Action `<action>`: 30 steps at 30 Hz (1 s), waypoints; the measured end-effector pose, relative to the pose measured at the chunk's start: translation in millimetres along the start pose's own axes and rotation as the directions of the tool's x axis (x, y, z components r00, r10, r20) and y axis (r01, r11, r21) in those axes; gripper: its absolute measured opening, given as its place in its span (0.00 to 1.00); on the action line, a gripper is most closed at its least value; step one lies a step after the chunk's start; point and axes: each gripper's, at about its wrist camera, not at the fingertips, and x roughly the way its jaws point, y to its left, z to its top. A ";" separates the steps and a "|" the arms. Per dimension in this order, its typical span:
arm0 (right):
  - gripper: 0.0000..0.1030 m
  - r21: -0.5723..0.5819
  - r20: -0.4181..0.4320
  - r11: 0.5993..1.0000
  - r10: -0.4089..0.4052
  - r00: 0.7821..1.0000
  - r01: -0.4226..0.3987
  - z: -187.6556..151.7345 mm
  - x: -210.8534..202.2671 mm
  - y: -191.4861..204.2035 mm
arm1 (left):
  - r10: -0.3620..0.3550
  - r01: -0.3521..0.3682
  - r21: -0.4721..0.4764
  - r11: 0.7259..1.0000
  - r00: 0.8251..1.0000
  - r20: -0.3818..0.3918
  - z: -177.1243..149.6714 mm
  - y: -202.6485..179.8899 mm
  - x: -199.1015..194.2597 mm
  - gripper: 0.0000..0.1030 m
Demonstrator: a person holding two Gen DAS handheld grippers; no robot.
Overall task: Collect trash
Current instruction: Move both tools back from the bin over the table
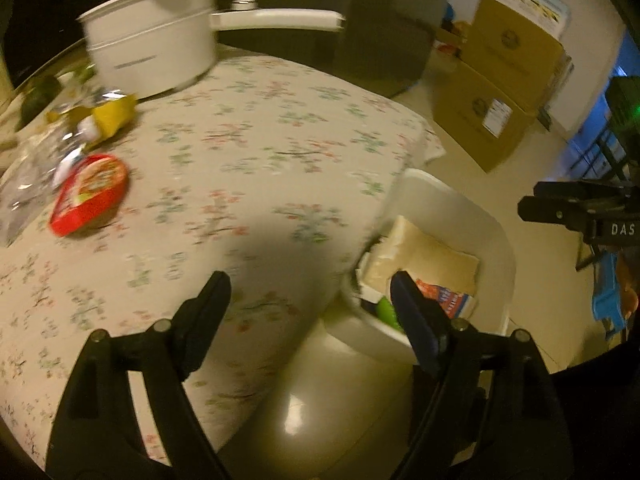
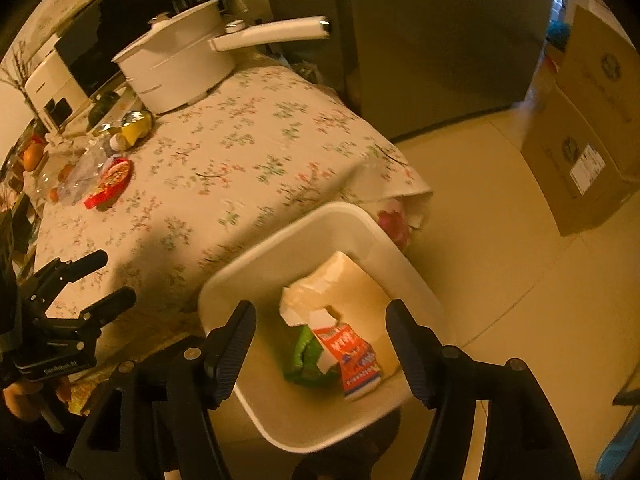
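A white trash bin [image 2: 416, 276] stands on the floor beside the table's corner; it also shows in the left wrist view [image 1: 496, 240]. Inside lie a beige bag [image 2: 352, 280], a green wrapper [image 2: 308, 356] and a red-and-white packet [image 2: 352, 352]. My right gripper [image 2: 320, 312] is open and empty above the bin. My left gripper [image 1: 308, 284] is open and empty over the table's near edge. On the table's left lie a red packet [image 1: 94, 192], a yellow wrapper [image 1: 112, 116] and clear plastic [image 1: 28, 176].
A white pot [image 1: 152, 44] with a long handle stands at the table's far side. The floral tablecloth [image 1: 248, 152] covers the table. Cardboard boxes [image 1: 504, 80] stand on the floor at the right. A microwave [image 2: 100, 40] and oranges [image 2: 32, 156] are at the far left.
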 end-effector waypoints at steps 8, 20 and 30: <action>0.72 -0.063 0.045 0.998 0.017 0.999 -0.014 19.1 -0.1 50.5 | 0.057 -0.054 -0.100 0.993 0.998 0.026 -9.8 53.9 -24.9 0.80; 0.76 -0.145 0.085 0.989 0.041 0.996 -0.029 40.8 11.4 128.8 | 0.141 -0.125 -0.224 0.967 0.989 0.055 -28.5 127.1 -60.0 0.83; 0.81 -0.198 0.163 0.979 0.077 0.984 -0.044 60.7 32.5 189.7 | 0.305 -0.285 -0.258 0.923 0.951 0.042 -41.4 202.8 -77.8 0.84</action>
